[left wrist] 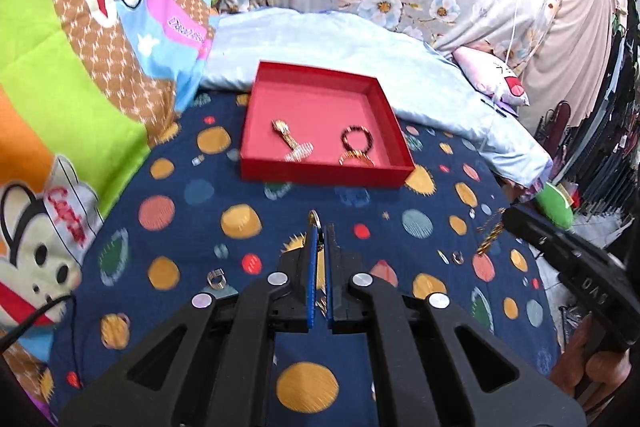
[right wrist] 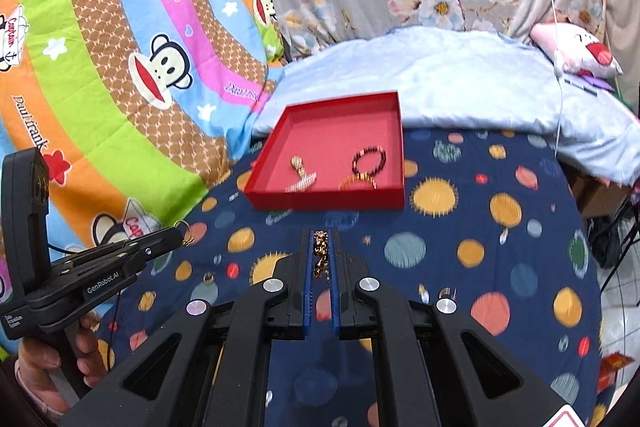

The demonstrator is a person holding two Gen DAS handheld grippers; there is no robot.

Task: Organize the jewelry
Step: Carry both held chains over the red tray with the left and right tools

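Note:
A red tray (left wrist: 320,174) (right wrist: 324,199) lies on the planet-print blue cloth. In it are a gold watch (left wrist: 289,139) (right wrist: 303,174), a dark bead bracelet (left wrist: 357,140) (right wrist: 369,160) and a gold bangle (left wrist: 356,159) (right wrist: 357,183). My left gripper (left wrist: 320,227) is shut on a gold hoop earring (left wrist: 314,215), held above the cloth in front of the tray. My right gripper (right wrist: 322,239) is shut on a gold chain (right wrist: 320,253), also in front of the tray. The chain also shows in the left wrist view (left wrist: 491,235).
Small rings lie loose on the cloth (left wrist: 217,279) (left wrist: 456,258) (right wrist: 446,293) (right wrist: 208,278). A light blue pillow (left wrist: 360,47) lies behind the tray. A cartoon monkey quilt (left wrist: 80,47) rises on the left. The bed edge drops off at right.

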